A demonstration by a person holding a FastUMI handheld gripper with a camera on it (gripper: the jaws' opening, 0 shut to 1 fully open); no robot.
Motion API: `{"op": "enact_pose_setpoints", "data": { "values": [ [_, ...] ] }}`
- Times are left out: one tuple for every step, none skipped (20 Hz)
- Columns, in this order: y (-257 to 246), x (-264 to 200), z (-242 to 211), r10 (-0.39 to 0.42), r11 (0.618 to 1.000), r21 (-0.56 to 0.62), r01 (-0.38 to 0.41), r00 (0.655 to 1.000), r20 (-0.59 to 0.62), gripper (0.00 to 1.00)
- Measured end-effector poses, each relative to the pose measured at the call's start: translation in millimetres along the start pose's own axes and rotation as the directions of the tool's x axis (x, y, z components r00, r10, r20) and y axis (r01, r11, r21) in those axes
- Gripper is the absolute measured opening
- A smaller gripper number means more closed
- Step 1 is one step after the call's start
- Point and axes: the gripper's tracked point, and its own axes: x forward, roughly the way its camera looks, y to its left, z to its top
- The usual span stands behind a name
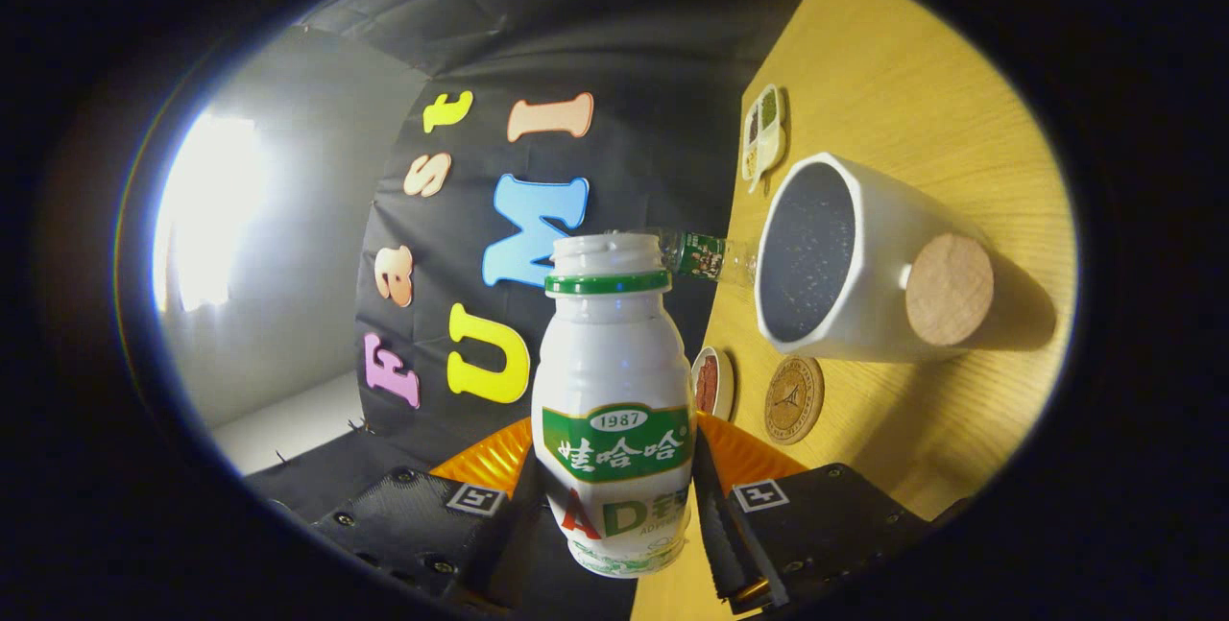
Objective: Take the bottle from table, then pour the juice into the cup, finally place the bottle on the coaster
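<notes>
Claw [614, 506] clamped on bottle [613, 381], tilted beside cup [864, 261]

I see the bottle [614, 400] white, with a green neck ring and a green band across a white label. The cup [845, 261] reads white outside, dark speckled grey inside, with a pale tan disc on its side. The desk [912, 74] is yellow wood grain. The coaster [794, 399] is brown with a printed round emblem. A small dish [712, 383] shows a reddish inside.
</notes>
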Motion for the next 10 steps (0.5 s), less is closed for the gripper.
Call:
{"op": "enact_pose_setpoints", "data": {
  "values": [
    [-0.3,-0.8,0.0,0.002,0.999,-0.037,-0.002,1.0,0.006,0.71],
    [-0.4,-1.5,0.8,0.001,0.997,-0.083,-0.001,1.0,0.011,0.71],
    [-0.1,-1.8,-0.6,0.003,0.993,-0.12,-0.001,1.0,0.014,0.71],
    [0.3,-2.1,-0.6,0.003,0.987,-0.16,0.0,1.0,0.019,0.71],
    [-1.4,-1.4,-1.1,0.001,0.979,-0.203,0.004,1.0,0.021,0.71],
    [-5.2,-1.1,-2.3,-0.009,0.968,-0.25,0.013,1.0,0.02,0.71],
    [-8.5,0.3,-4.2,-0.019,0.956,-0.294,0.023,1.0,0.017,0.71],
    [-8.2,0.5,-5.7,-0.018,0.938,-0.347,0.021,1.0,0.012,0.71],
    [-9.0,0.9,-6.6,-0.024,0.918,-0.395,0.027,1.0,0.011,0.71],
    [-9.6,0.0,-6.1,-0.03,0.892,-0.452,0.032,0.999,0.011,0.71]
  ]
}}
